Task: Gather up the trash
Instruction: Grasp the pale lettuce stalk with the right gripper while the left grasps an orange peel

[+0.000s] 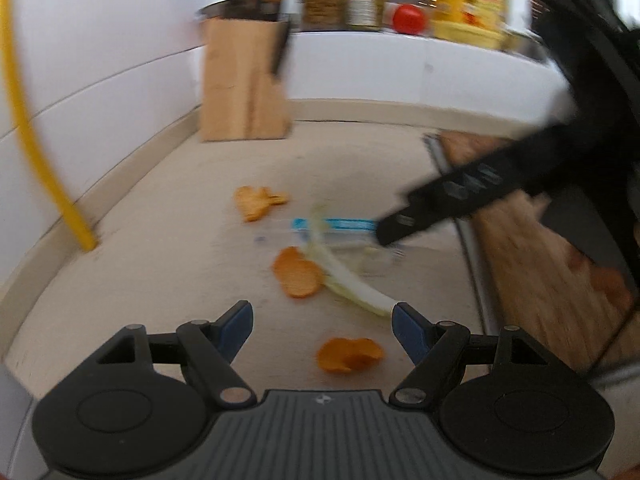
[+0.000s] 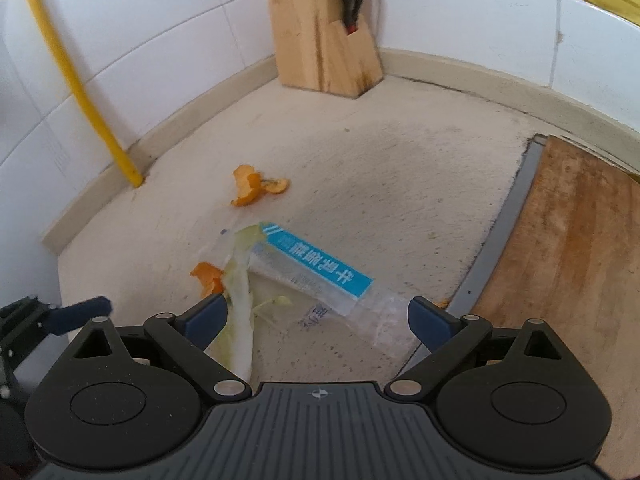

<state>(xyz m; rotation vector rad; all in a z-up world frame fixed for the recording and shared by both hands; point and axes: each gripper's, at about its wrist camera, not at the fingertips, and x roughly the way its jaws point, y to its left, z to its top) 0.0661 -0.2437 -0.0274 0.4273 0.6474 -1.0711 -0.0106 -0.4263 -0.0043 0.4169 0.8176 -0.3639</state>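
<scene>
Trash lies on the beige counter (image 1: 160,240): three orange peels (image 1: 260,202) (image 1: 298,276) (image 1: 348,356), a pale green vegetable strip (image 1: 352,286) and a clear wrapper with a blue label (image 1: 340,225). My left gripper (image 1: 322,320) is open and hovers over the nearest peel, which lies between its blue fingertips. In the right wrist view my right gripper (image 2: 318,312) is open just above the wrapper (image 2: 316,268) and the vegetable strip (image 2: 240,300), with nothing gripped. Two peels (image 2: 256,186) (image 2: 208,276) show there. One right-gripper finger (image 1: 396,224) reaches in over the wrapper.
A wooden knife block (image 2: 324,32) stands in the back corner. A yellow pipe (image 2: 80,92) runs down the tiled left wall. A wooden cutting board (image 2: 568,260) with a grey edge lies to the right. Jars and a yellow bottle (image 1: 468,0) sit on the rear ledge.
</scene>
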